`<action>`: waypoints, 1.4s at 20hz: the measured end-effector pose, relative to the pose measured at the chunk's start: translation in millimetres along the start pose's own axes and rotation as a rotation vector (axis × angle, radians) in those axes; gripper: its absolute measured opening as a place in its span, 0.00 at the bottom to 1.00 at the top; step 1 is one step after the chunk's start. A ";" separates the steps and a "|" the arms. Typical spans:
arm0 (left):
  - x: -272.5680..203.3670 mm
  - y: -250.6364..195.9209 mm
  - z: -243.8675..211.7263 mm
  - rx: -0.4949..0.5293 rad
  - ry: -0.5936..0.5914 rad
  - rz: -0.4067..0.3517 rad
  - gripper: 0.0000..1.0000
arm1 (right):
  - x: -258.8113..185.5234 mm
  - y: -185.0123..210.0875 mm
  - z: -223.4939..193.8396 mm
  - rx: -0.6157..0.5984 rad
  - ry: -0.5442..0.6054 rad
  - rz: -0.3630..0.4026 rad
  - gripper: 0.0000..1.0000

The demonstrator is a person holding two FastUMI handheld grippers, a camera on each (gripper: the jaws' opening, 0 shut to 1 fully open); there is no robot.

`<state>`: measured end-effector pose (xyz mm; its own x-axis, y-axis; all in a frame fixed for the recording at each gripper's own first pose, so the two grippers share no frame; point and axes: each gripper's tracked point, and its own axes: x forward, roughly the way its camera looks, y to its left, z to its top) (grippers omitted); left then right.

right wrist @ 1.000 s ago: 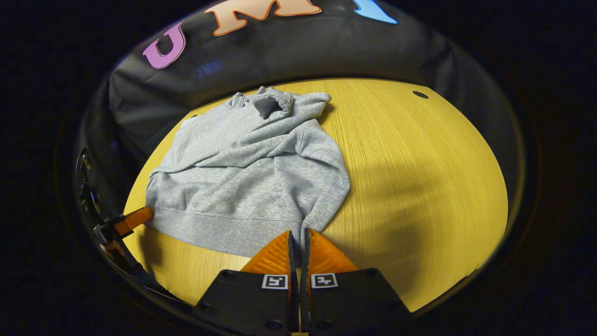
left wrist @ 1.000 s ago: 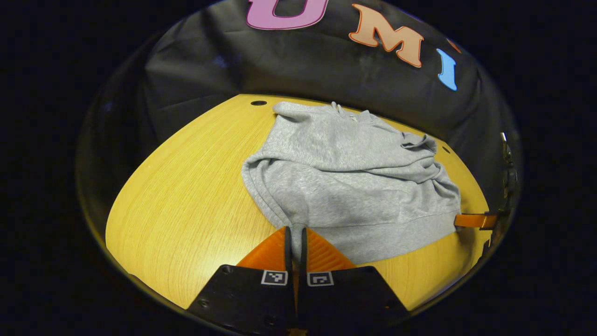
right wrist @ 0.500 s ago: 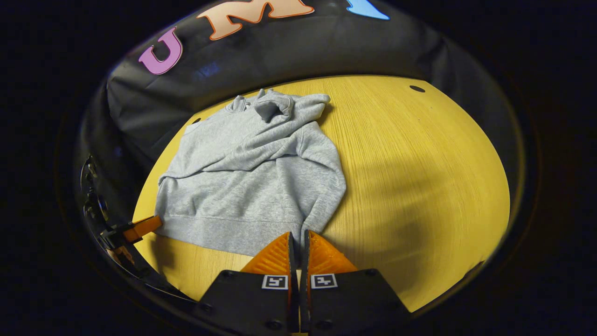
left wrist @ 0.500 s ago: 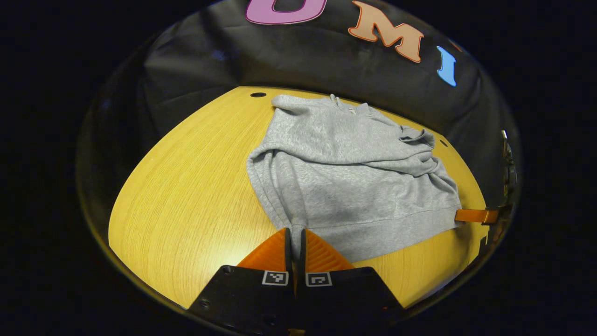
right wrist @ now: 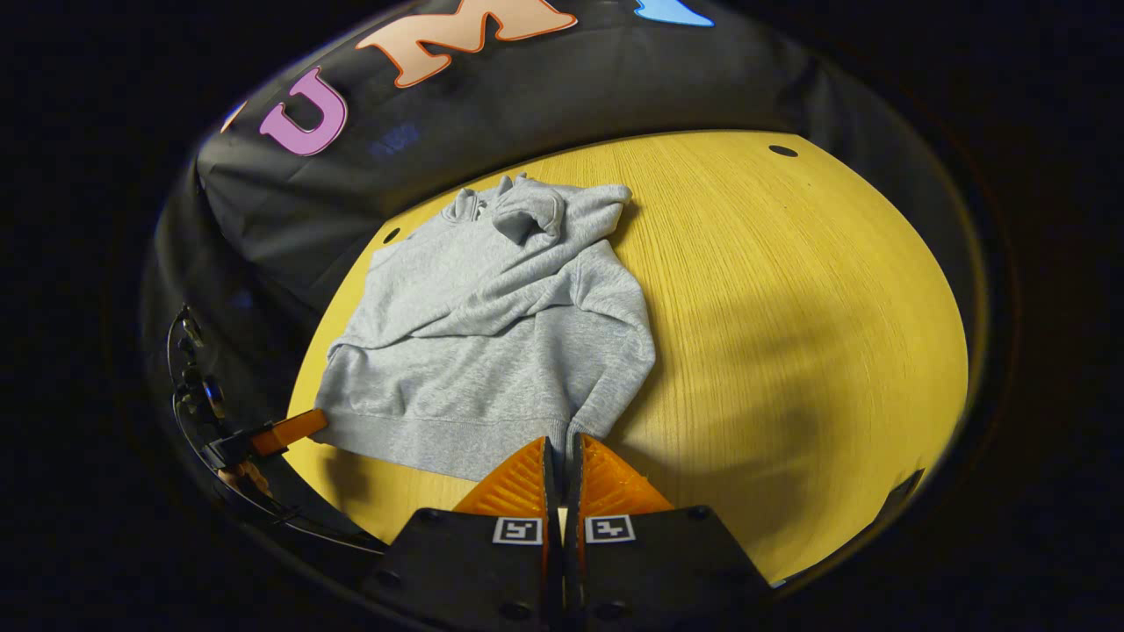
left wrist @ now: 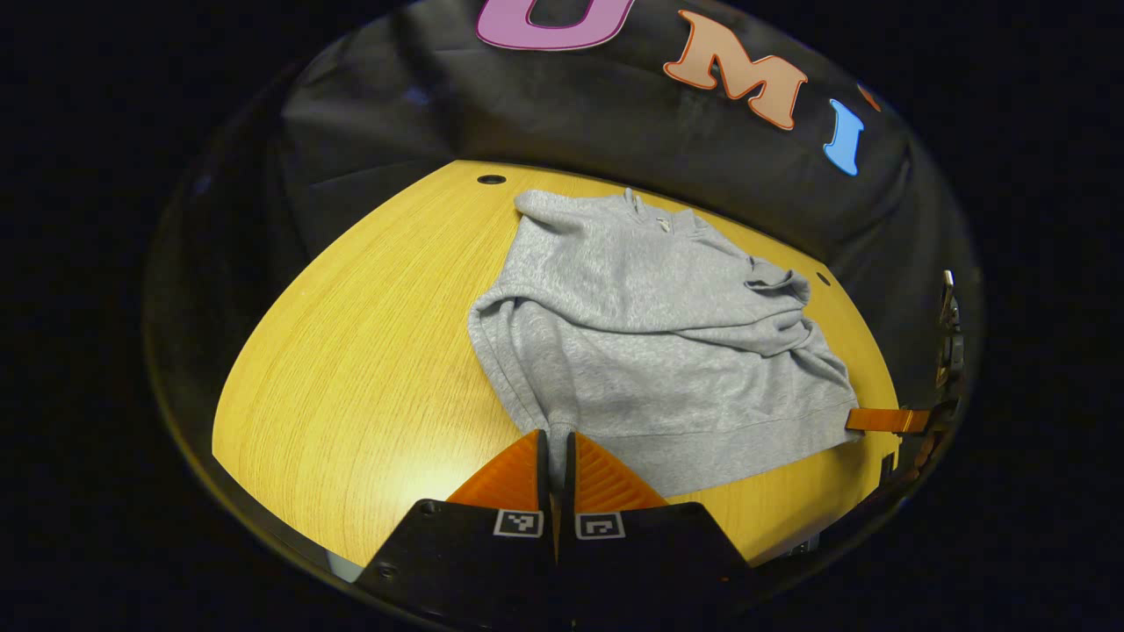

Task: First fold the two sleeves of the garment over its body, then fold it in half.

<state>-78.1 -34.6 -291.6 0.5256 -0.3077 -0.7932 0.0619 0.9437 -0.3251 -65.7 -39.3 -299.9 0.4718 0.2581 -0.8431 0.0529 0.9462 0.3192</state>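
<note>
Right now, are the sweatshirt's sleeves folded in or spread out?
Folded in: both sleeves lie across the grey sweatshirt's body, cuff near the collar. Not yet halved.

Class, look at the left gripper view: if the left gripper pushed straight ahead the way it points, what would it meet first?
The grey hoodie. The left gripper is shut on its hem corner, so going on would probably push cloth across the wooden table toward the booth wall.

Garment (left wrist: 650,342) on table (left wrist: 351,369) — hem corners in both jaws

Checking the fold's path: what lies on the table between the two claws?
The grey hoodie's hem band; left claw and right claw each pinch one bottom corner, per both gripper views.
</note>
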 end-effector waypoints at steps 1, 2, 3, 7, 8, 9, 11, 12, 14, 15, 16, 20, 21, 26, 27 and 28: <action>-3.8 -0.6 5.7 0.001 -0.006 -0.003 0.00 | -3.6 3.4 5.3 0.014 -0.007 0.013 0.04; -6.1 -1.6 11.9 0.000 -0.014 -0.003 0.00 | -6.4 6.8 11.6 0.027 -0.012 0.027 0.04; -6.5 -1.4 19.5 -0.006 -0.019 -0.005 0.00 | -7.9 10.6 15.9 0.039 -0.015 0.041 0.04; -8.9 -5.6 43.2 -0.020 -0.043 -0.020 0.00 | -14.0 23.8 36.7 0.102 -0.035 0.099 0.04; -9.1 -5.8 48.8 -0.021 -0.051 -0.019 0.00 | -16.0 27.0 42.2 0.121 -0.043 0.113 0.04; -9.8 -6.3 54.9 -0.026 -0.055 -0.023 0.00 | -17.3 30.8 48.2 0.137 -0.047 0.131 0.04; -10.8 -8.4 68.5 -0.040 -0.067 -0.035 0.00 | -18.9 37.8 59.4 0.177 -0.059 0.168 0.04; -11.1 -10.1 75.1 -0.046 -0.073 -0.041 0.00 | -19.6 41.6 65.7 0.200 -0.065 0.185 0.04; -8.6 -12.7 88.2 -0.054 -0.086 -0.052 0.00 | -19.0 48.2 77.4 0.240 -0.072 0.215 0.04; -8.4 -14.5 94.9 -0.059 -0.091 -0.058 0.00 | -18.1 51.0 82.6 0.256 -0.076 0.229 0.04; -7.6 -15.0 101.0 -0.062 -0.095 -0.063 0.00 | -17.9 53.5 89.0 0.266 -0.084 0.240 0.04; -0.9 -18.2 121.3 -0.078 -0.104 -0.079 0.00 | -15.1 60.2 116.5 0.322 -0.117 0.281 0.03; 1.6 -17.1 126.9 -0.080 -0.105 -0.080 0.00 | -13.5 60.6 125.3 0.340 -0.124 0.288 0.03; 22.4 -8.6 155.0 -0.153 -0.099 -0.092 0.00 | 6.6 55.0 162.2 0.426 -0.158 0.287 0.03; 29.0 -5.8 158.0 -0.172 -0.088 -0.091 0.00 | 11.6 53.4 167.9 0.445 -0.163 0.281 0.03; 37.2 -2.8 160.6 -0.189 -0.077 -0.093 0.00 | 18.5 52.7 173.5 0.459 -0.165 0.274 0.03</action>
<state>77.6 -29.1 -237.6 0.5884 -0.3751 -0.7163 -0.0437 0.8698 -0.4914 98.5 -18.5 -223.6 0.6517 0.4135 -0.6358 0.2698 0.6571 0.7039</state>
